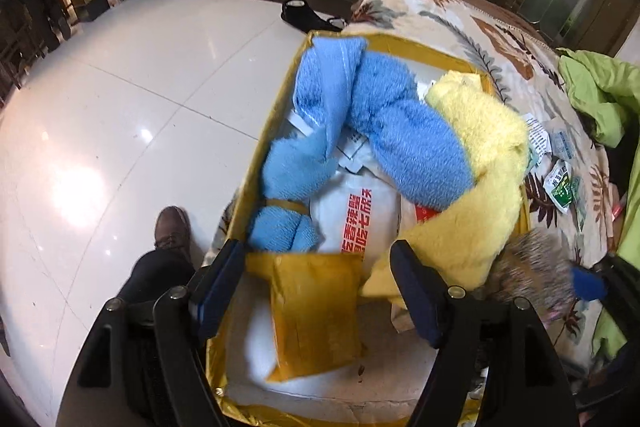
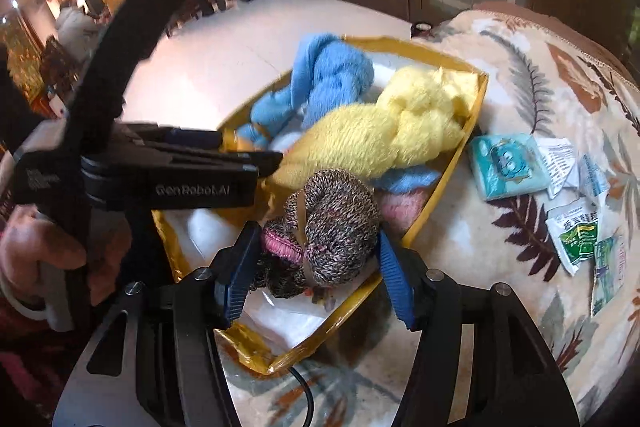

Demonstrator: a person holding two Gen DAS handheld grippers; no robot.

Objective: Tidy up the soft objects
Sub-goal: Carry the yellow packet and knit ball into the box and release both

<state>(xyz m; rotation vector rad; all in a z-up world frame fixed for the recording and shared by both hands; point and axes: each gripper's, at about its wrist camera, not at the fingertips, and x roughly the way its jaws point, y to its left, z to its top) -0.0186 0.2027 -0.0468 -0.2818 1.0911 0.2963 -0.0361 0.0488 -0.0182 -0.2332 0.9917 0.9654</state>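
While a twisted blue towel (image 1: 384, 123) and yellow towel (image 2: 384, 131) crowd the yellow-taped box (image 2: 472, 131), the right gripper (image 2: 320, 267) brackets a speckled knitted bundle (image 2: 336, 227), jaws wide; the left gripper (image 1: 320, 291) hangs open.

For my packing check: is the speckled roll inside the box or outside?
Inside: the speckled roll lies in the box, near its rim.

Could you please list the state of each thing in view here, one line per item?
Box: open, on the patterned blanket.
Blue towel: twisted, lying in the box.
Yellow towel: twisted, draped across the box.
Speckled knit roll: banded, resting in the box between the right gripper's open jaws.
Left gripper: open, empty, over the box.
Right gripper: open, astride the knit roll.
Sachets: loose on the blanket.
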